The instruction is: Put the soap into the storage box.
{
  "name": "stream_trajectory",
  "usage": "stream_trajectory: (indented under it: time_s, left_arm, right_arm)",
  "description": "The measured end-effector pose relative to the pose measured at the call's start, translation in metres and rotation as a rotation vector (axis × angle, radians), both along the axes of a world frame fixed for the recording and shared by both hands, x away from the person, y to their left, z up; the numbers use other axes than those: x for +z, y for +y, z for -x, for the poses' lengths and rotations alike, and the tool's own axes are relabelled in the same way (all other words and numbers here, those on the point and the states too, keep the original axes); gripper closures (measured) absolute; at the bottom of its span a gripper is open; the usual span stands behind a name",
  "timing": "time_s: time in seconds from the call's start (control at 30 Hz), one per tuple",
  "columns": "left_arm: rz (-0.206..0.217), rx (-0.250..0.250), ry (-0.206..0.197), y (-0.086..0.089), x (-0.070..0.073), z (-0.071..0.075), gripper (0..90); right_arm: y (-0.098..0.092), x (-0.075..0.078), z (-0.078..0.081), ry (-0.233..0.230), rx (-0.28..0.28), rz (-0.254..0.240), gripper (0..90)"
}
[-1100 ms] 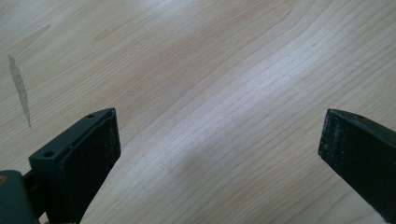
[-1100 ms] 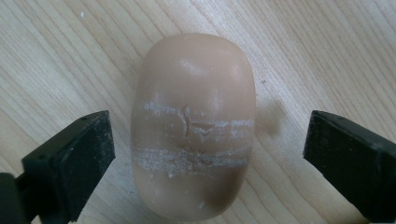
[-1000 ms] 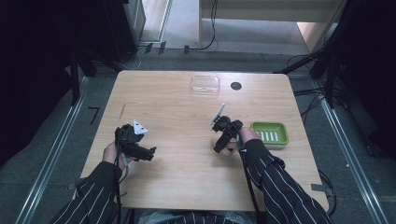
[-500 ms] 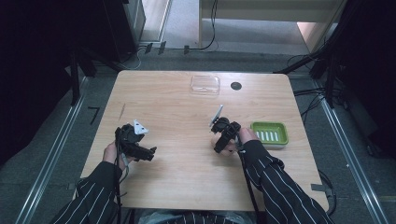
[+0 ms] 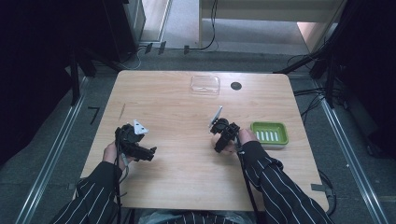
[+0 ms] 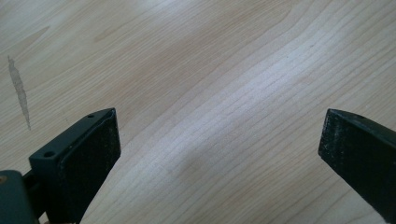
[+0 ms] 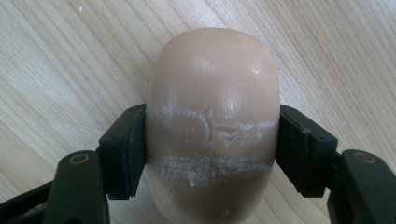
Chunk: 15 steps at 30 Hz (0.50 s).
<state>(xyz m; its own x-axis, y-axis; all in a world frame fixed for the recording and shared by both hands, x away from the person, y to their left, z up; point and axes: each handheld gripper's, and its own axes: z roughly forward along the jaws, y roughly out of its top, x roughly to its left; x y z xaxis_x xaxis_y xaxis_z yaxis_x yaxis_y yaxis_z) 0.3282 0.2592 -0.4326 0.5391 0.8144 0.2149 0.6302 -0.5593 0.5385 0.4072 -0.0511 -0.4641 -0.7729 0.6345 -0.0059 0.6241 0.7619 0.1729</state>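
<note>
My right gripper point(image 7: 212, 149) is shut on a tan oval bar of soap point(image 7: 212, 79), one jaw on each long side, just above the wooden table point(image 7: 56, 60). White scuff lines cross the soap where the pads grip it. In the high view the right gripper point(image 5: 223, 136) is right of the table's middle, a short way left of a green soap dish point(image 5: 269, 133). My left gripper point(image 5: 138, 150) is near the front left, and its jaws point(image 6: 219, 140) stand wide open over bare wood with nothing between them.
A clear plastic lid or box point(image 5: 205, 84) lies at the far edge of the table point(image 5: 173, 107), with a small black round cap point(image 5: 236, 86) beside it. Cables and dark stands surround the table on the floor.
</note>
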Motion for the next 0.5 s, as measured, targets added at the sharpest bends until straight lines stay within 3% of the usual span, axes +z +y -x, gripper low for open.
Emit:
stream_trajectory:
  time_s: [0.17,0.5]
  left_arm:
    - [0.002,-0.001,0.003,-0.0006,0.0002,0.0002,0.0]
    - [0.004,-0.002,0.006,0.0002,0.0004,-0.0003,0.0]
  right_arm:
    - [-0.0009,-0.0002,0.0004,-0.005,-0.007,-0.008,33.2]
    - [0.0014,0.0026,0.0033,-0.016,0.039,0.002,33.4]
